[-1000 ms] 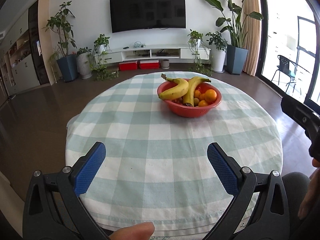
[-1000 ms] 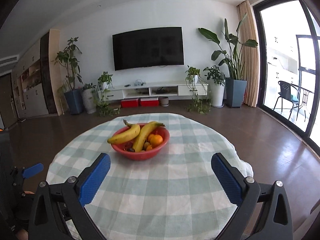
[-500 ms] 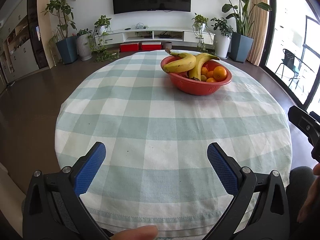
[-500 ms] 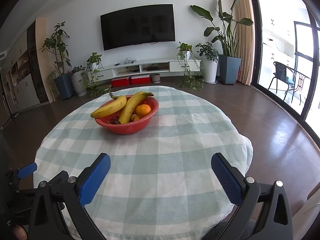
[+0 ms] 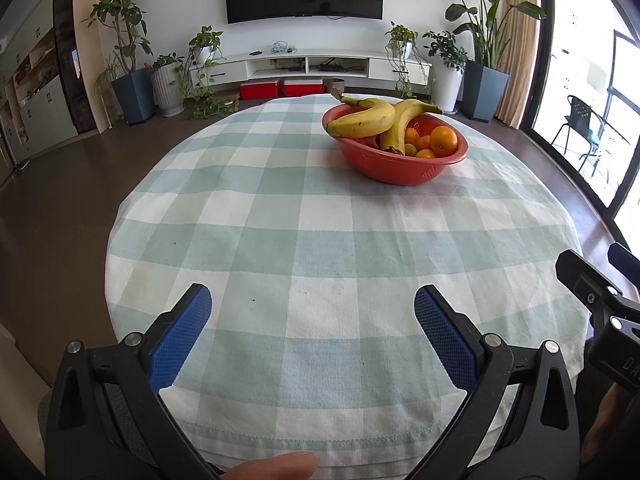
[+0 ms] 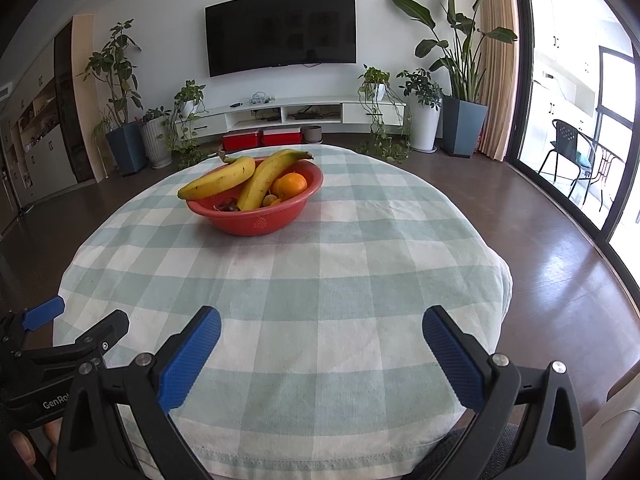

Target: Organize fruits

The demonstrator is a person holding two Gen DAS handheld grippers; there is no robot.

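A round surface (image 5: 248,240) covered in a pale green and white checked cloth carries a red bowl (image 5: 400,168) on its far side. Two bananas (image 5: 366,120) lie across the bowl's rim, touching each other, and several oranges (image 5: 443,140) sit inside beside them; the right wrist view also shows something small and dark in the bowl (image 6: 256,216), too small to identify. The left gripper (image 5: 312,312) hangs over the near edge of the surface with its blue-padded fingers spread wide and nothing between them. The right gripper (image 6: 320,332) is just to its right, likewise spread wide and empty. Both are well apart from the bowl. A fingertip (image 5: 272,466) shows at the bottom of the left view.
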